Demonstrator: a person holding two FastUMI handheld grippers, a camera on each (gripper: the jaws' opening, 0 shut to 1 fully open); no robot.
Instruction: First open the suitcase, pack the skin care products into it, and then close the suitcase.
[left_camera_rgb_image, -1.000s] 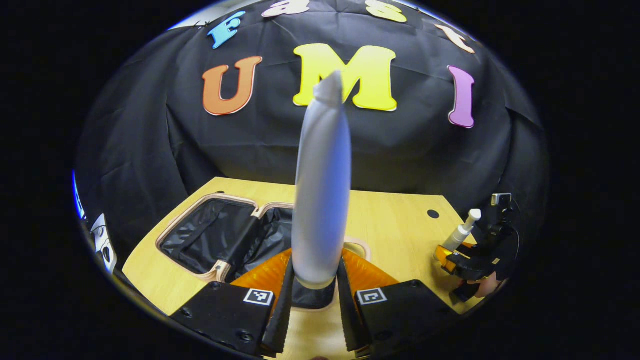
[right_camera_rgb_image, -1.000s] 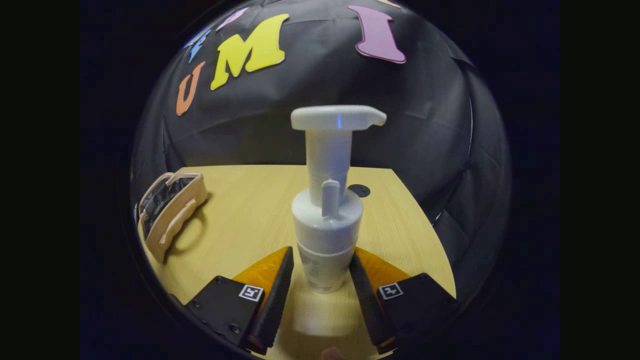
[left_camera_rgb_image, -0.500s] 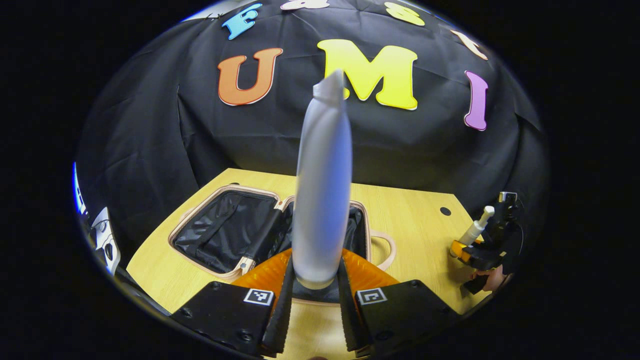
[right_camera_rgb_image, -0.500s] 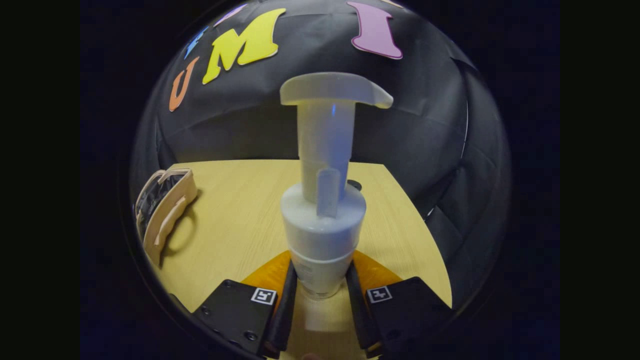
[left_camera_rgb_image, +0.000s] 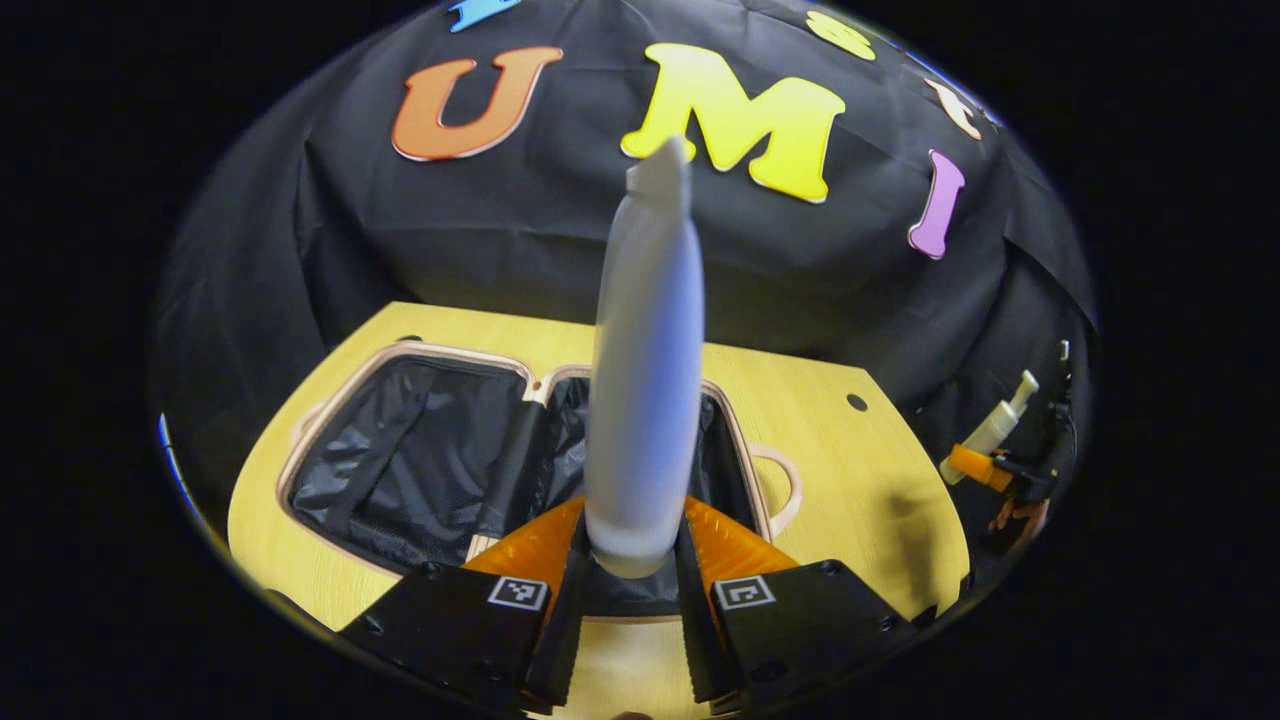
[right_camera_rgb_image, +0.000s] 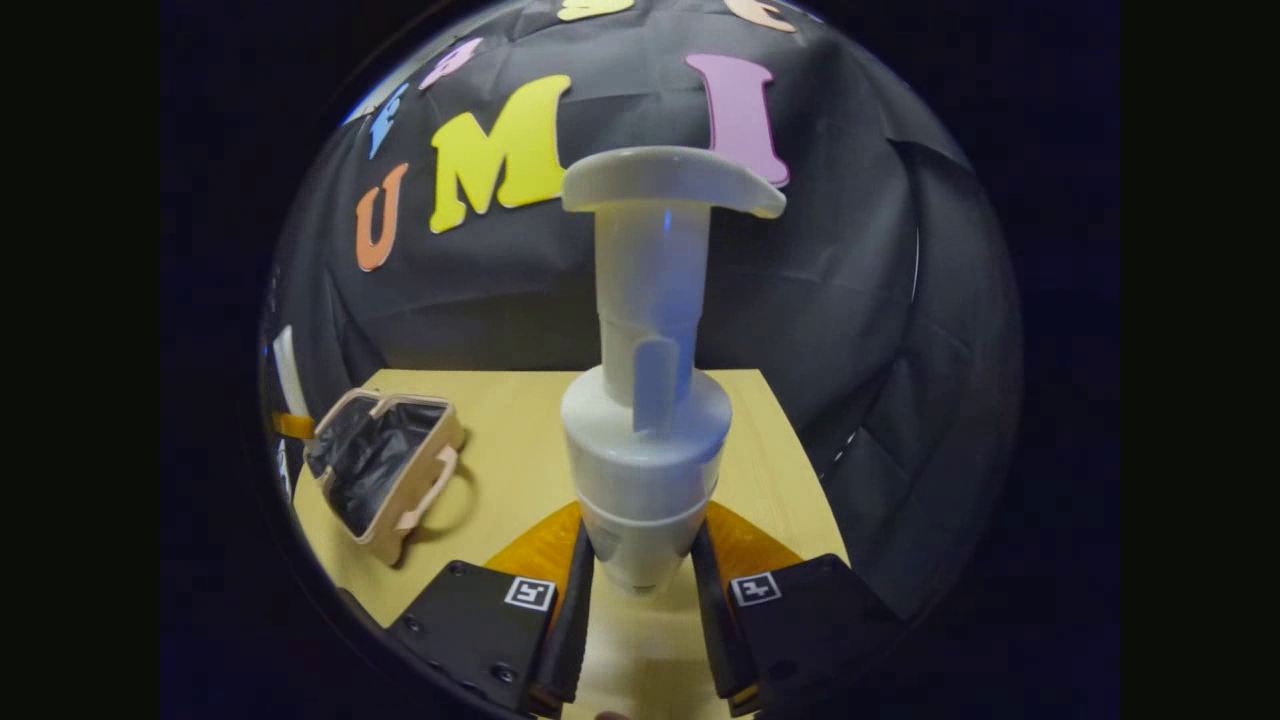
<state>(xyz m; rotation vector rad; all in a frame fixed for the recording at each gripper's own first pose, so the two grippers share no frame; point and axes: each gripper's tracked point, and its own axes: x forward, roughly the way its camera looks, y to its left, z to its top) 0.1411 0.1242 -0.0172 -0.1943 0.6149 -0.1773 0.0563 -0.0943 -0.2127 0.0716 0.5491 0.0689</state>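
- Left gripper view: one smooth white tube (left_camera_rgb_image: 645, 380), long and tapering to a crimped tip, stands upright with its cap end clamped between the fingers of the left gripper (left_camera_rgb_image: 628, 600), above the open suitcase (left_camera_rgb_image: 420, 455).
- One suitcase lies flat on the pale wooden table (left_camera_rgb_image: 830, 440), both halves spread, showing crinkled black lining inside a tan rim with a looped handle.
- Right gripper view: one white pump bottle (right_camera_rgb_image: 645, 440), round-shouldered with a flat dispenser head, is pinched at its base between the fingers of the right gripper (right_camera_rgb_image: 640, 610), lifted off the table, well apart from the suitcase at left.
- Black cloth backs both scenes.
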